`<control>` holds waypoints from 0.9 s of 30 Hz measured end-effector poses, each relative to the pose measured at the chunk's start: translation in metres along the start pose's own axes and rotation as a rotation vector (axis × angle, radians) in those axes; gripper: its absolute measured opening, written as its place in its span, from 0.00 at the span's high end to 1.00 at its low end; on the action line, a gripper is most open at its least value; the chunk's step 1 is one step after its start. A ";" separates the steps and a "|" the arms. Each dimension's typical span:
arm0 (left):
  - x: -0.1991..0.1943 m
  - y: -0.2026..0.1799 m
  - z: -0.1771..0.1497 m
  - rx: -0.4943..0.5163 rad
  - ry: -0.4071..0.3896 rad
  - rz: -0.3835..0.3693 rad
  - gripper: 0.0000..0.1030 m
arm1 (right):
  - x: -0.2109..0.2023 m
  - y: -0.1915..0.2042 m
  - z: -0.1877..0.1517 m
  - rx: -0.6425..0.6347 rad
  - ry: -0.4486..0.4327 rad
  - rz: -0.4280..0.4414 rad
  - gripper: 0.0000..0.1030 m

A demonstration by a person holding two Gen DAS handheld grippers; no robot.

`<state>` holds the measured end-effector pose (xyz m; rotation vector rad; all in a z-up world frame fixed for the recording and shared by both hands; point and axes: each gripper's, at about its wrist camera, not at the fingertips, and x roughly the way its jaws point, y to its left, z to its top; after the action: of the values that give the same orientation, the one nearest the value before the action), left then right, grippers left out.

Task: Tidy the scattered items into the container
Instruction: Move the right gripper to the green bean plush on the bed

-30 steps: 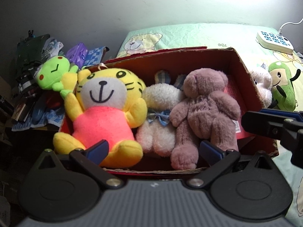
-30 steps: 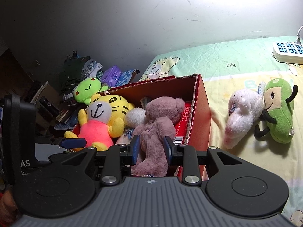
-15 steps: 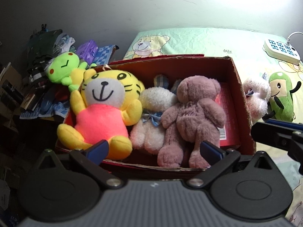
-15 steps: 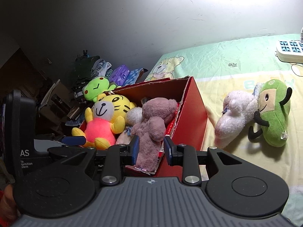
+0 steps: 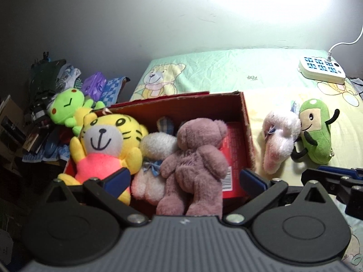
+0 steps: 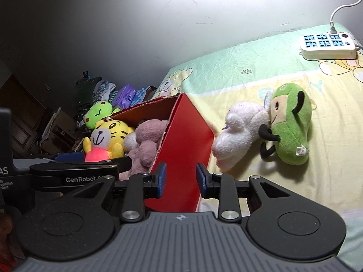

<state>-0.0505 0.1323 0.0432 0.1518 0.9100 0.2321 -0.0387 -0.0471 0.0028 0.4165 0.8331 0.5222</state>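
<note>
A red cardboard box [image 5: 246, 122] [image 6: 186, 136] stands on the bed and holds a yellow tiger plush [image 5: 106, 140], a cream plush [image 5: 154, 154] and a mauve teddy bear [image 5: 195, 158]. A green frog plush [image 5: 65, 108] leans at the box's far left corner. A white plush [image 6: 238, 129] and a green pea plush [image 6: 290, 124] lie on the sheet to the right of the box. My left gripper [image 5: 185, 180] is wide open and empty in front of the box. My right gripper [image 6: 180, 178] is narrowly open and empty, facing the box's red outer wall.
A white power strip [image 6: 329, 45] with its cable lies at the back right of the bed [image 6: 238, 72]. Piled clothes and clutter [image 5: 45, 104] fill the dark area left of the box. A grey wall runs behind the bed.
Both grippers have pulled back and shifted right. The right gripper let go of the mauve teddy, which now rests in the box, and faces the box's outer wall.
</note>
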 end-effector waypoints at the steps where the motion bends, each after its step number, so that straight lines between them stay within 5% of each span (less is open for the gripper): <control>1: 0.001 -0.005 0.001 0.009 0.000 -0.010 0.01 | -0.003 -0.004 0.000 0.004 -0.004 -0.007 0.70; 12: -0.004 -0.052 0.009 0.092 -0.023 -0.087 0.01 | -0.019 -0.037 0.005 0.054 -0.033 -0.053 0.69; 27: 0.013 -0.121 -0.005 0.161 -0.010 -0.420 0.01 | -0.032 -0.126 -0.001 0.241 -0.022 -0.165 0.64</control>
<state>-0.0307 0.0188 0.0024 0.1068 0.9294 -0.2315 -0.0232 -0.1659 -0.0466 0.5673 0.9040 0.2643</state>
